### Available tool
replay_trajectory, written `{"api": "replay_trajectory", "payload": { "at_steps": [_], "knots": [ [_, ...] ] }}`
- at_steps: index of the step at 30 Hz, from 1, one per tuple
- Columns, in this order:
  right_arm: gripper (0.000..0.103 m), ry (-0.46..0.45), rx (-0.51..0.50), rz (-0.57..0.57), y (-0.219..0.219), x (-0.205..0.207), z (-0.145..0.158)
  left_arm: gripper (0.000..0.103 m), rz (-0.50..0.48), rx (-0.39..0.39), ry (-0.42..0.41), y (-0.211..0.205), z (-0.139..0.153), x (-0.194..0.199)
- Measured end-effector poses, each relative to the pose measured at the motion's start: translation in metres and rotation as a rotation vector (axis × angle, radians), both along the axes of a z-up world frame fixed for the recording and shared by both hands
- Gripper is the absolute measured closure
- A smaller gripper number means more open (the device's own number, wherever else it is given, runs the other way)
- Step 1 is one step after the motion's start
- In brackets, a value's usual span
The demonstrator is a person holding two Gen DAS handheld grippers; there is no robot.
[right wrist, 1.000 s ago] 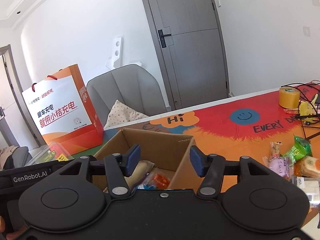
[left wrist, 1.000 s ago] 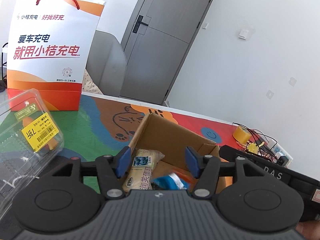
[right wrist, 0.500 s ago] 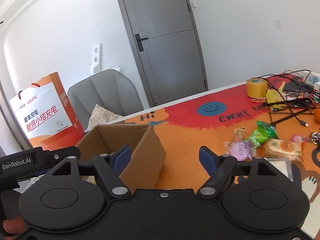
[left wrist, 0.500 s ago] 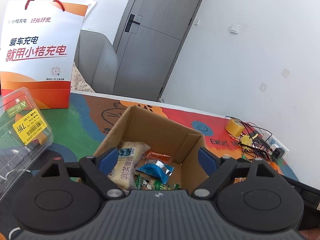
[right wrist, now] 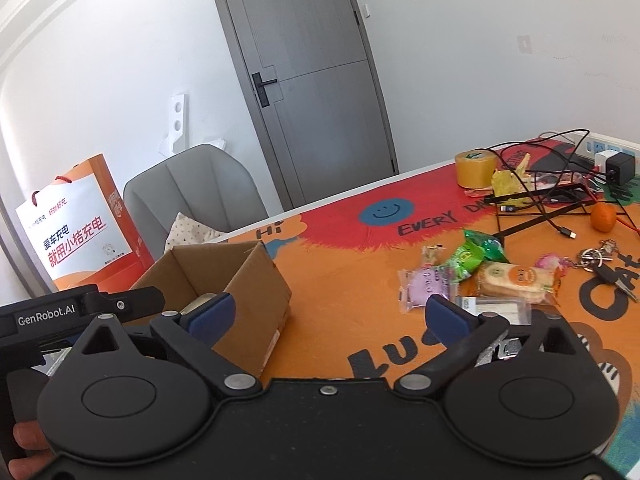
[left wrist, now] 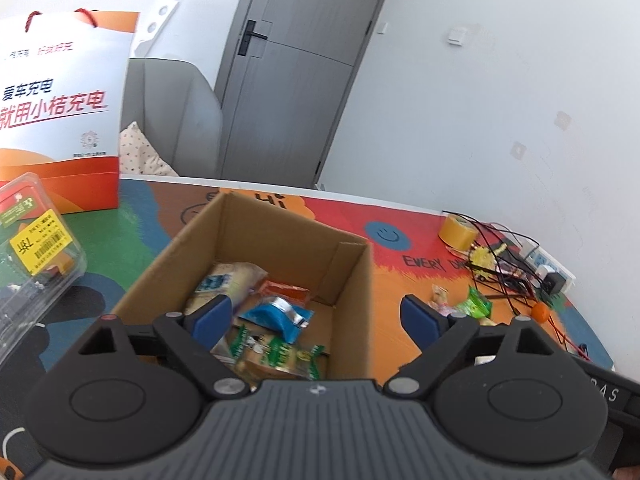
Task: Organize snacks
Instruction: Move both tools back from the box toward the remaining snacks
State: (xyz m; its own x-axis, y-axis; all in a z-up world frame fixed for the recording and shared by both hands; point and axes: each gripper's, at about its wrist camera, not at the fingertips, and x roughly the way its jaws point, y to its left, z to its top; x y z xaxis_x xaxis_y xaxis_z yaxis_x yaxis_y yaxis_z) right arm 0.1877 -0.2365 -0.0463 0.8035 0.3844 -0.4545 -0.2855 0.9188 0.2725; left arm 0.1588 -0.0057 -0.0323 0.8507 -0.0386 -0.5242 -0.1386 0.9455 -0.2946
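Opening wide with nothing between their blue pads, the left gripper (left wrist: 316, 316) hangs over the brown corrugated cardboard box (left wrist: 352, 280) and the right gripper (right wrist: 328, 316) beside it. Crinkly snack packets (left wrist: 276, 316) lie inside the box; more wrapped snacks (right wrist: 472, 276) sit loose on the orange mat (right wrist: 340, 280), before a tape roll (right wrist: 474, 170).

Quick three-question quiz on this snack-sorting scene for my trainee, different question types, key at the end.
1. True or false: the cardboard box already holds snack packets.
2. Which lies among the loose snacks on the table? A) green packet B) banana C) soda can
3. Fill in: the roll of tape sits beside a tangle of ____.

Key: 1 true; 2 A; 3 cables.
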Motion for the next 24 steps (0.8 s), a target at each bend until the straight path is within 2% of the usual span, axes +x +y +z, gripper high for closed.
{"api": "replay_trajectory", "payload": {
  "at_steps": [24],
  "knots": [
    [0.000, 0.026, 0.071, -0.125, -0.090, -0.008, -0.011, 0.001, -0.150, 0.065, 0.008, -0.089, 0.002, 0.013]
  ]
}}
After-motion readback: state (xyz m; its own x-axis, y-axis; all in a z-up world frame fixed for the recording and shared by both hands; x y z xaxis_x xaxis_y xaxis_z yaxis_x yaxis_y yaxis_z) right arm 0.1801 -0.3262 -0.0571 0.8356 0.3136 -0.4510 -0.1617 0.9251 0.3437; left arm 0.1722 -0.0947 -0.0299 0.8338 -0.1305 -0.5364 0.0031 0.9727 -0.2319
